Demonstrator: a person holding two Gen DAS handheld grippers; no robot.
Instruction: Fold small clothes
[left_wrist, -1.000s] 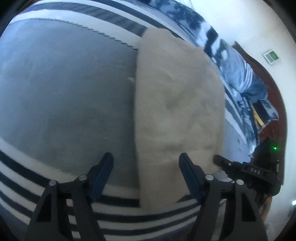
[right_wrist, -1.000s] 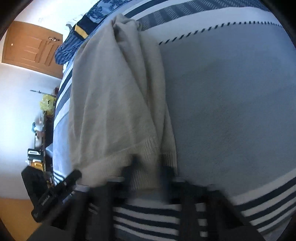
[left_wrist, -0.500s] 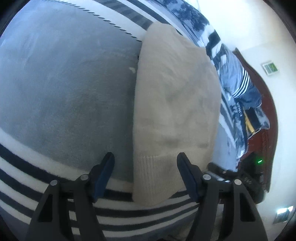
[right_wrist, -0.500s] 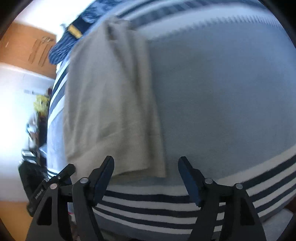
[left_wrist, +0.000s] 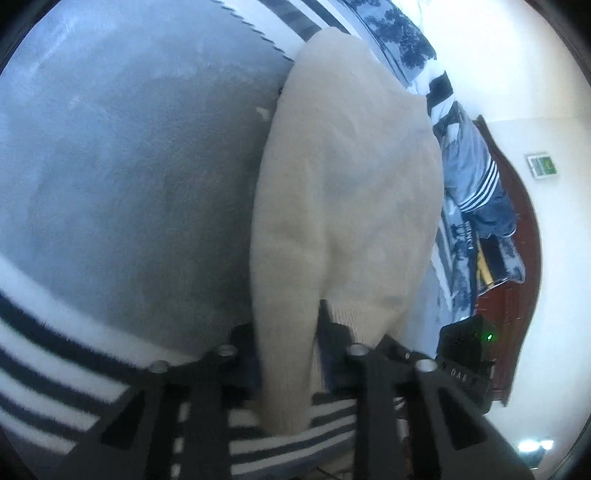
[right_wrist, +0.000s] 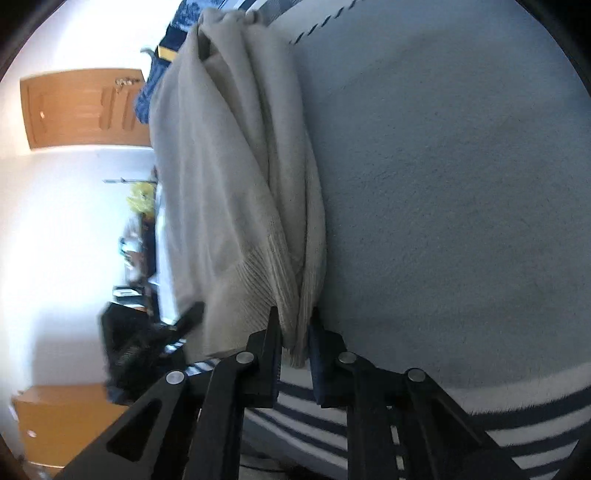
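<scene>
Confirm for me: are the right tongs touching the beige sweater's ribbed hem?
Touching. The right wrist view shows the right tongs closed on the bunched ribbed hem of the beige sweater, with the knit pinched between both fingers and no gap.

Both wrist cameras look closely along the beige sweater (left_wrist: 347, 192) lying on the blanket (right_wrist: 461, 184).

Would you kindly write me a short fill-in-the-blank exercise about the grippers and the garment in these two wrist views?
1. The garment being folded is a ____ knit sweater.
2. The right gripper is shut on the sweater's ____ hem.
3. The left gripper is ____ on the sweater.
4. The sweater lies on a grey blanket with dark and white ____ along its edge.

Missing words: beige; ribbed; shut; stripes
</scene>
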